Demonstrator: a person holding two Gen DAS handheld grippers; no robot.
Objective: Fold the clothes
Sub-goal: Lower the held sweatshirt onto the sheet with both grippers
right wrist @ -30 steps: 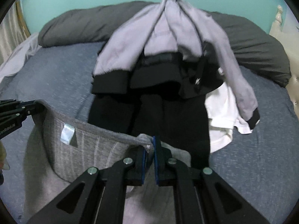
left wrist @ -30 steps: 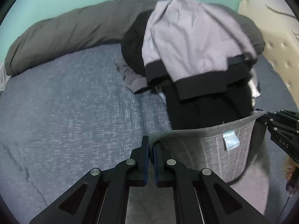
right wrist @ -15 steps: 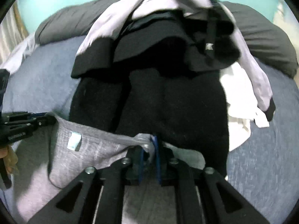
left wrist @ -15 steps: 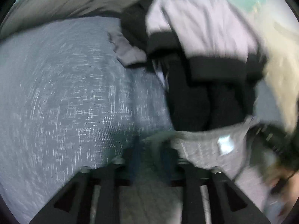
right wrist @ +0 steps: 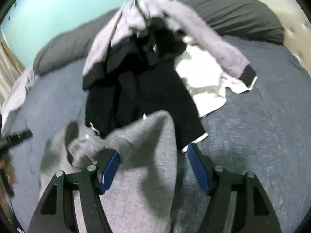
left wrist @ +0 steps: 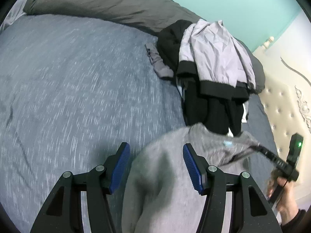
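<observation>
Both grippers have just been opening their jaws: the left gripper and the right gripper stand released, pads apart, with the grey garment loose between them, slumped on the blue bed just in front of the heap of clothes

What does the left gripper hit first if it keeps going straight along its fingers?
Probably the grey sweatshirt: it lies between the open left gripper, just released. Beyond it comes the black garment, though depth is unclear.
</observation>
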